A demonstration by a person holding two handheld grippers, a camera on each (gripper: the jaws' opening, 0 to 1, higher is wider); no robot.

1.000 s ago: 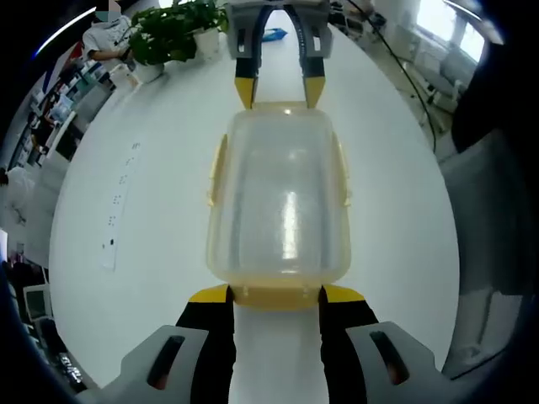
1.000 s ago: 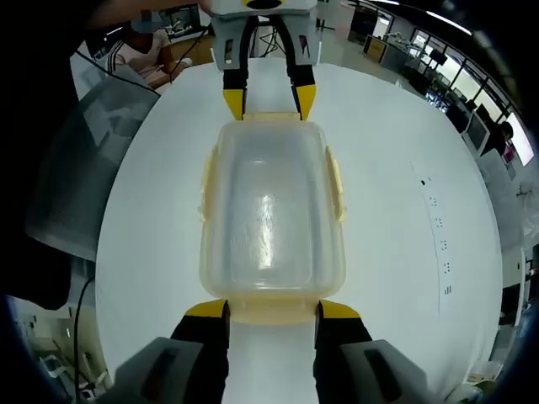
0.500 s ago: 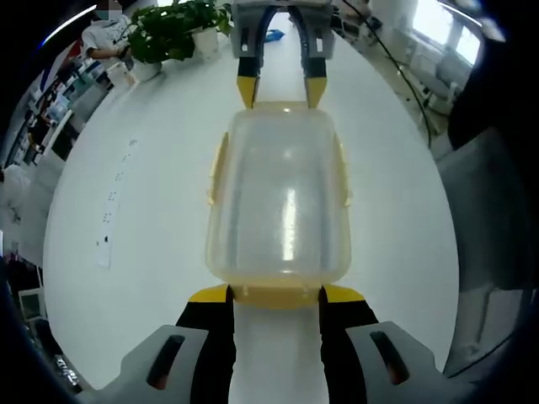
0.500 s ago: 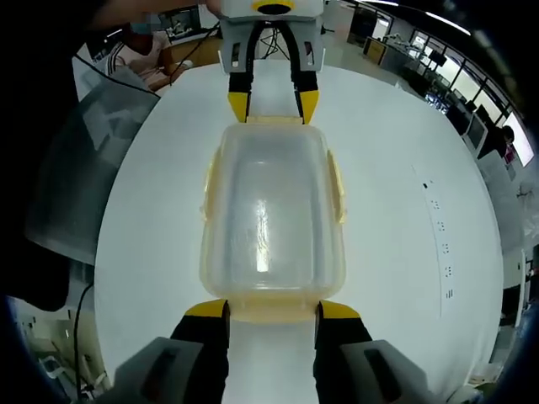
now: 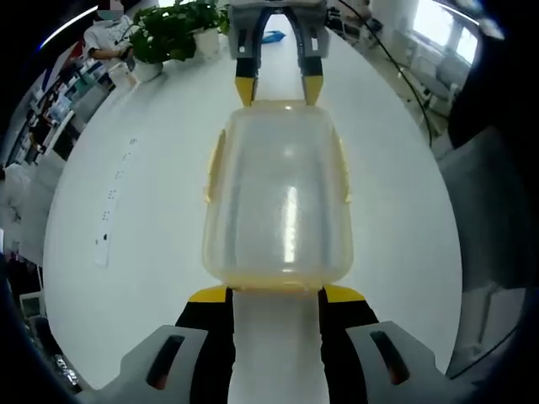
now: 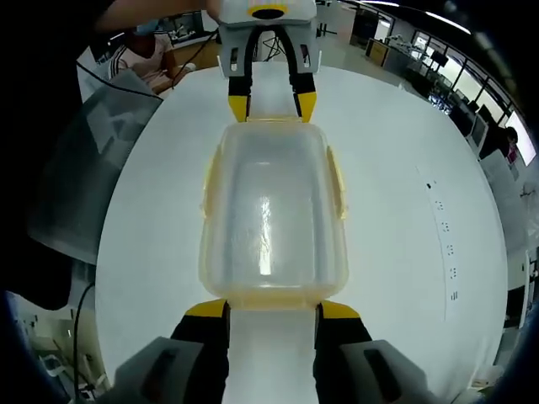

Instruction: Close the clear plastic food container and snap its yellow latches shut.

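A broad white worktop carries everything here, running out toward a potted plant at its far edge in the left gripper view. At its middle lies the clear plastic food container, lid on, long axis stretched between the two tools so that each one faces a short end. That arrangement looks deliberate: pressed from opposite ends, the box cannot slide away while its end flaps are worked.

The left gripper has its yellow-tipped jaws set fairly wide, one to either side of the near end latch, with nothing clamped between them. The right gripper stands the same way at the opposite end, jaws apart and empty, tips just at the container's end. Each one appears across the box in the other's view.

The yellow latches along the long sides seem to lie close against the wall, though whether they have clicked home I cannot tell.
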